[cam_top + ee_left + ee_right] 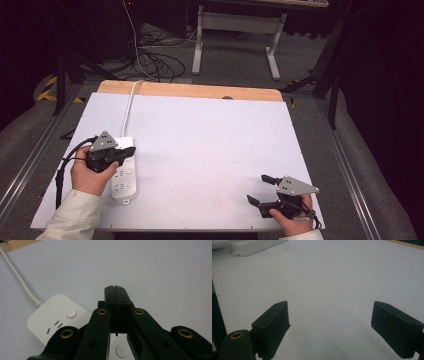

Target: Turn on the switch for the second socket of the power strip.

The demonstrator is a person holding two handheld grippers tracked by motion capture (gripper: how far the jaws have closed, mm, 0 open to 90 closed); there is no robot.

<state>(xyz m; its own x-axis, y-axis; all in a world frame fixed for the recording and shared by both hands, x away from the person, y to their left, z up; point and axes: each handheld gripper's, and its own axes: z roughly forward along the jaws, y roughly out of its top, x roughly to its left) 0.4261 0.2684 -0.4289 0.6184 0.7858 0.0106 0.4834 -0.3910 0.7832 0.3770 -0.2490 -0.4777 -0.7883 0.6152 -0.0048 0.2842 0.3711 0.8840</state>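
The person's left hand (89,172) reaches in over the left side of the white surface (210,145), sleeve at the near edge, holding the left tongs (131,151) low with their tips over a white power strip (124,175). The right hand (292,217) rests near the surface's near right corner, its right tongs (257,188) pointing leftward across bare surface.

From the left gripper view, the left tongs (115,287) are pressed fully together, nothing between them, and the power strip (53,317) lies directly beneath, showing a round button and socket slots; its white cord (21,280) runs off toward the wooden far edge (17,245). From above, that cord (129,107) goes to the far side of the surface.

In the right gripper view, the right tongs (329,327) stand wide apart, empty, and the power strip (253,246) sits well away at the upper left.
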